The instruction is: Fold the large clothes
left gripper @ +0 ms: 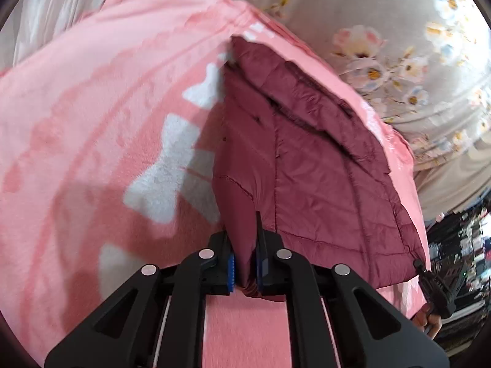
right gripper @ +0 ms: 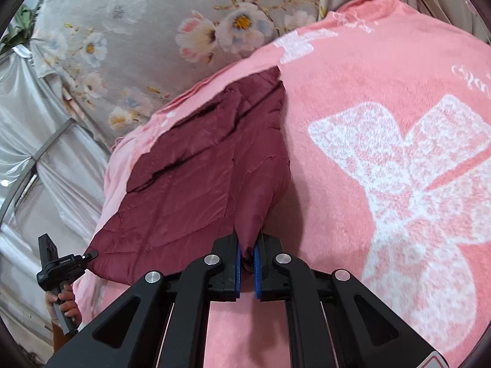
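- The maroon quilted jacket (left gripper: 322, 165) lies on the pink blanket (left gripper: 92, 122), and you hold its near edge at two places.
- The risk: the fabric looks slippery, so if you lift or pull too fast one corner may slide out and the fold goes crooked (each pinch takes only a small bunch of cloth).
- Your left gripper (left gripper: 245, 271) is closed, its pads pinching a fold of the jacket.
- Your right gripper (right gripper: 245, 271) is nearly pressed together too, gripping a sleeve-like end.
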